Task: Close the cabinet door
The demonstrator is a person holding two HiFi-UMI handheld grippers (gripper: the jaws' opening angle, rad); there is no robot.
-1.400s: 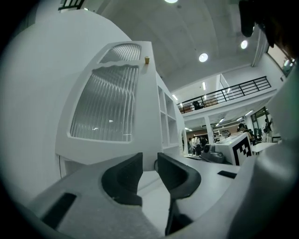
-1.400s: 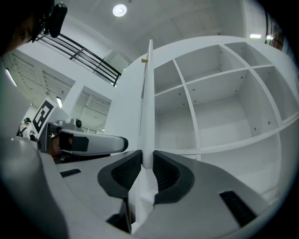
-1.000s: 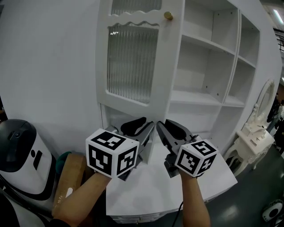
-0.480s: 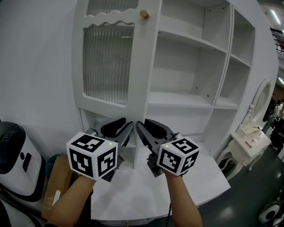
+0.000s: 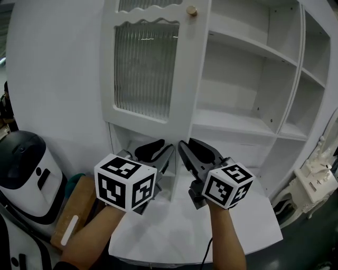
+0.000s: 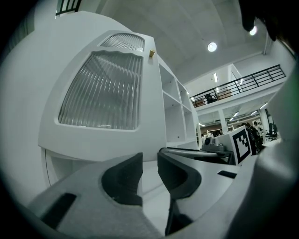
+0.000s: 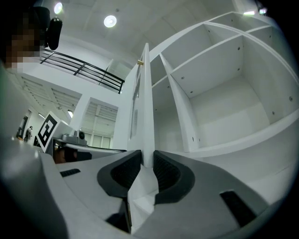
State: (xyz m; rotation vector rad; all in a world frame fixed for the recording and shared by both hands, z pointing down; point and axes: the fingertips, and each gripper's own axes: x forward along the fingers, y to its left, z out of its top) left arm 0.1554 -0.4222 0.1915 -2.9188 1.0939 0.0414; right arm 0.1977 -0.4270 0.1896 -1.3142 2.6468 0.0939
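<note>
The white cabinet door (image 5: 145, 68) has a ribbed glass panel and a small gold knob (image 5: 192, 10). It stands swung open in front of the bare shelves (image 5: 248, 79). Both grippers are held side by side just below the door's lower corner. My left gripper (image 5: 165, 146) points at the door's face (image 6: 103, 93); its jaws (image 6: 149, 161) stand slightly apart with nothing between them. My right gripper (image 5: 190, 143) is also open. In the right gripper view the door's thin free edge (image 7: 146, 107) lines up with the gap of that gripper (image 7: 147, 161), beyond the tips.
A white countertop (image 5: 174, 232) lies under both grippers. At the left a rounded white and black appliance (image 5: 26, 169) stands beside a brown board (image 5: 74, 211). A white ornate piece of furniture (image 5: 317, 184) is at the right, below the counter.
The head view swung left and then back. Both grippers drifted together and kept their place under the door's lower corner. The door has not visibly swung.
</note>
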